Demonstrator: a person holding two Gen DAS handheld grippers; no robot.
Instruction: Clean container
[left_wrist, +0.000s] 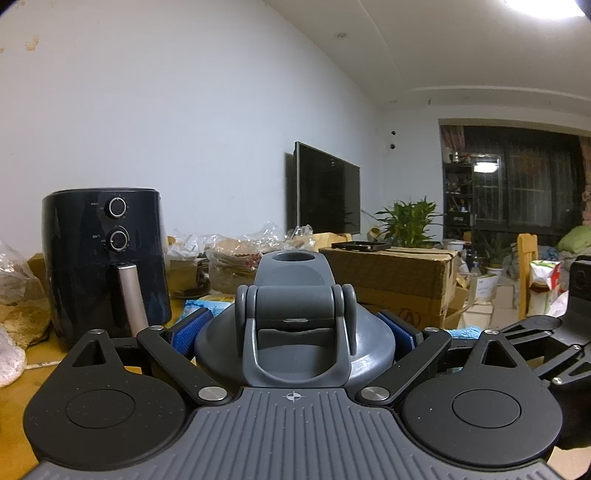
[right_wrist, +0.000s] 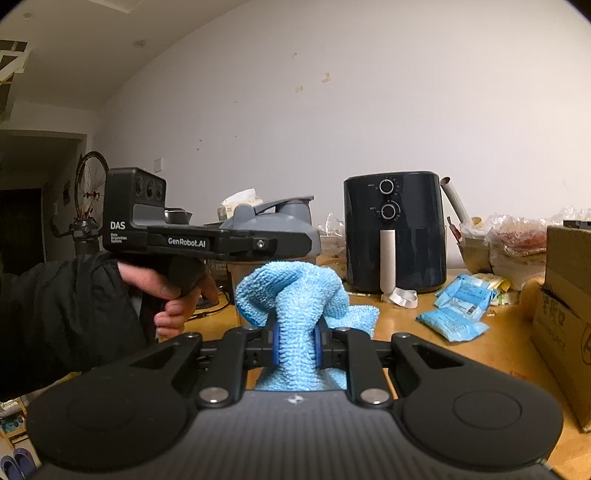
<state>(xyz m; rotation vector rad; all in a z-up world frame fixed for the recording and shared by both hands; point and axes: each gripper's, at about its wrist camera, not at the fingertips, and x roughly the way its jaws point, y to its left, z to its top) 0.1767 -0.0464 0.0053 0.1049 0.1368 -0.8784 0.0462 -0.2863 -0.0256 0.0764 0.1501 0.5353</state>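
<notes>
We have the left gripper (left_wrist: 294, 334) clamped on the grey container (left_wrist: 294, 325), its blue pads (left_wrist: 186, 334) pressing against either side of the rounded lid, just below the flip spout and carry loop. From the left wrist view the container fills the centre, held level in front of us above the wooden table (left_wrist: 22, 391). Over on the right wrist view we see that same left gripper from the side, a hand (right_wrist: 173, 291) in a black sleeve (right_wrist: 62, 317) wrapped around its handle, with the container's lid and spout poking out beyond the fingers.

Our right gripper (right_wrist: 295, 347) is closed tight on the blue cloth (right_wrist: 295, 295), the pads pinching a narrow neck of the fabric while the rest bunches up in a soft bundle above and trails out below. The cloth sits just under and in front of the container, close but we cannot tell whether they touch.

Behind it all, the black air fryer (right_wrist: 395, 232) stands on the table against the wall, two dials on its face. Blue packets (right_wrist: 458, 306) lie on the table to its right, near a cardboard box (right_wrist: 561, 317). In the left view we pick out a dark television (left_wrist: 327, 192) on the wall and a green plant (left_wrist: 410, 221) beyond another box.
</notes>
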